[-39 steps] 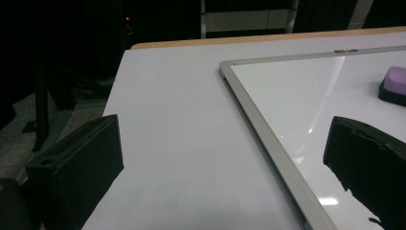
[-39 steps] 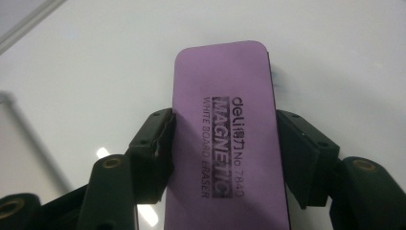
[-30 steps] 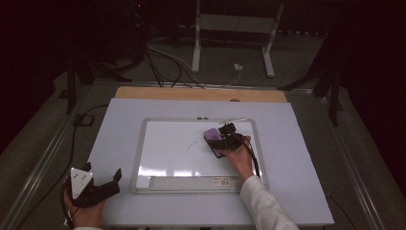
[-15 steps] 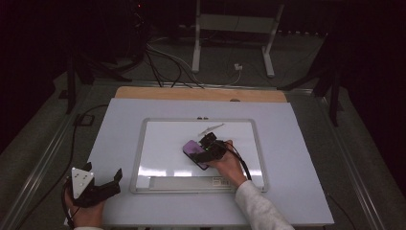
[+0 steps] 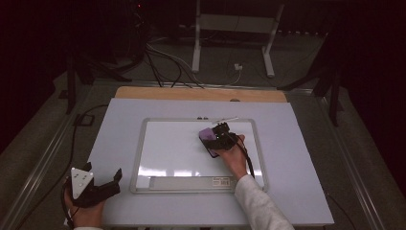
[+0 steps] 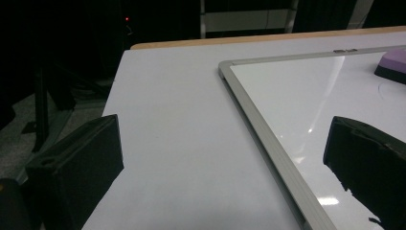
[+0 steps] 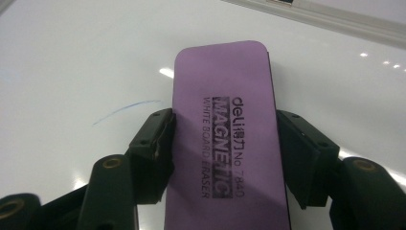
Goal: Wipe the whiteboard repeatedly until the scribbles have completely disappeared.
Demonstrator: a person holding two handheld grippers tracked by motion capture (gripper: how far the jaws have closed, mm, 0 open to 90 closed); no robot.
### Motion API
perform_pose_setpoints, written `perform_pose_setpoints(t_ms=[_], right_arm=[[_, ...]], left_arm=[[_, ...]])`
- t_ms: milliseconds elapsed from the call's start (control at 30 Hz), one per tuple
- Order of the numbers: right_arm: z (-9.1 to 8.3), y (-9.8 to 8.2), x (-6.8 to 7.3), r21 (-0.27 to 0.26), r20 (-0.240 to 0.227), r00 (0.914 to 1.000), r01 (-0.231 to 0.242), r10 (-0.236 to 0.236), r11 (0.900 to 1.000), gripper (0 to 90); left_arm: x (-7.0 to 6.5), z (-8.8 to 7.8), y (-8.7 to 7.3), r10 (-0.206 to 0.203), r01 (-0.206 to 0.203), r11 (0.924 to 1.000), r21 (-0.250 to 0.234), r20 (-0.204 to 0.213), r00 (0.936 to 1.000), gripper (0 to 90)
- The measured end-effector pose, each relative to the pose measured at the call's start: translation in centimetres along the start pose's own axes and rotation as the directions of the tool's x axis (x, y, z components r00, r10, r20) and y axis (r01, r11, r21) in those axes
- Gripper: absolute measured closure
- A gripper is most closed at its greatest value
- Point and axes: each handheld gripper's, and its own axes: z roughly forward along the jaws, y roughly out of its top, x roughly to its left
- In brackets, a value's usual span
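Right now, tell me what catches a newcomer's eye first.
The purple eraser, clamped by the right gripper, lies flat on the whiteboard, toward its far right part. A faint blue stroke lies just left of it in the right gripper view. The left gripper rests open at the table's near left corner.

The right tool (image 5: pixel 214 142), clamping the purple magnetic whiteboard eraser (image 5: pixel 208 135), slid it down-left across the white, metal-framed whiteboard (image 5: pixel 172 148) toward the person, then back up-right, ending near its earlier spot.
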Motion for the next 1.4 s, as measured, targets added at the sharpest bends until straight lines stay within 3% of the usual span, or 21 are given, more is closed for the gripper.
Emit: perform_pose_setpoints(t_ms=[33, 100, 200, 300, 367, 433, 500, 633, 700, 767, 833, 933, 1100, 1167, 1267, 1333, 1400], right_arm=[[0.0, 0.0, 0.3, 0.001, -0.002, 0.9999, 0.012, -0.012, 1.000, 41.4], [0.2, 0.0, 1.0, 0.007, -0.050, 0.9985, 0.023, -0.023, 1.000, 41.4], [0.5, -0.1, 2.5, 0.008, -0.122, 0.9899, 0.074, -0.073, 0.997, 41.4], [0.6, -0.3, 4.3, 0.014, -0.190, 0.9705, 0.154, -0.148, 0.988, 41.4], [0.6, -0.5, 5.2, 0.011, -0.206, 0.9606, 0.193, -0.186, 0.981, 41.5], [0.6, -0.4, 5.4, 0.016, -0.199, 0.9623, 0.192, -0.185, 0.981, 41.5], [0.7, -0.2, 4.6, 0.016, -0.174, 0.9738, 0.151, -0.146, 0.988, 41.5], [0.6, 0.1, 2.0, 0.006, -0.082, 0.9958, 0.042, -0.042, 0.999, 41.5], [0.5, 0.2, 0.9, -0.003, -0.028, 0.9995, -0.013, 0.013, 1.000, 41.5], [0.5, 0.3, 0.6, -0.004, -0.014, 0.9982, -0.058, 0.058, 0.998, 41.5], [0.5, 0.3, 1.3, -0.007, 0.004, 0.9997, -0.024, 0.024, 1.000, 41.5], [0.7, 0.0, 2.4, 0.004, -0.074, 0.9971, 0.015, -0.015, 1.000, 41.5], [0.8, -0.2, 4.9, 0.022, -0.172, 0.9765, 0.136, -0.130, 0.990, 41.5], [0.9, 0.0, 5.1, 0.024, -0.175, 0.9748, 0.145, -0.139, 0.989, 41.5], [1.1, 0.2, 4.2, 0.005, -0.128, 0.9865, 0.104, -0.102, 0.995, 41.5], [1.1, 0.5, 3.2, 0.000, -0.074, 0.9957, 0.055, -0.054, 0.999, 41.5], [0.9, 0.6, 2.1, -0.007, -0.012, 0.9998, 0.015, -0.015, 1.000, 41.5]], left_arm=[[0.0, 0.0, 0.0, 0.000, 0.000, 1.0000, 0.000, -0.001, 1.0000, 0.7], [-0.1, 0.0, 0.0, 0.001, -0.001, 1.0000, 0.000, 0.000, 1.0000, 0.7], [0.0, 0.0, 0.0, 0.000, 0.000, 1.0000, 0.000, 0.000, 1.0000, 0.7], [0.0, 0.0, 0.0, -0.003, 0.003, 1.0000, 0.000, -0.002, 1.0000, 0.7], [0.0, 0.0, 0.0, -0.001, 0.001, 1.0000, -0.002, -0.001, 1.0000, 0.7], [0.0, -0.1, 0.0, -0.002, 0.002, 1.0000, -0.001, -0.002, 1.0000, 0.7], [0.1, -0.1, 0.0, -0.005, 0.005, 1.0000, -0.003, -0.001, 1.0000, 0.7], [0.1, -0.1, 0.0, -0.005, 0.005, 1.0000, -0.003, -0.001, 1.0000, 0.7], [0.1, -0.1, 0.0, -0.003, 0.003, 1.0000, -0.002, -0.002, 1.0000, 0.7], [0.0, 0.0, 0.0, -0.002, 0.002, 1.0000, -0.001, 0.000, 1.0000, 0.7], [0.0, 0.0, 0.0, 0.002, -0.002, 1.0000, -0.001, 0.002, 1.0000, 0.7], [-0.1, 0.0, 0.0, 0.001, -0.001, 1.0000, -0.002, 0.001, 1.0000, 0.7], [0.0, 0.0, 0.0, 0.002, -0.002, 1.0000, 0.000, 0.000, 1.0000, 0.7], [-0.1, -0.1, 0.0, 0.002, -0.002, 1.0000, -0.002, 0.000, 1.0000, 0.7], [0.0, -0.2, 0.0, -0.001, 0.001, 1.0000, -0.003, -0.001, 1.0000, 0.7], [0.1, -0.2, -0.1, -0.002, 0.002, 1.0000, -0.004, -0.002, 1.0000, 0.7], [0.1, -0.2, -0.1, -0.004, 0.004, 1.0000, -0.005, -0.003, 1.0000, 0.7]])
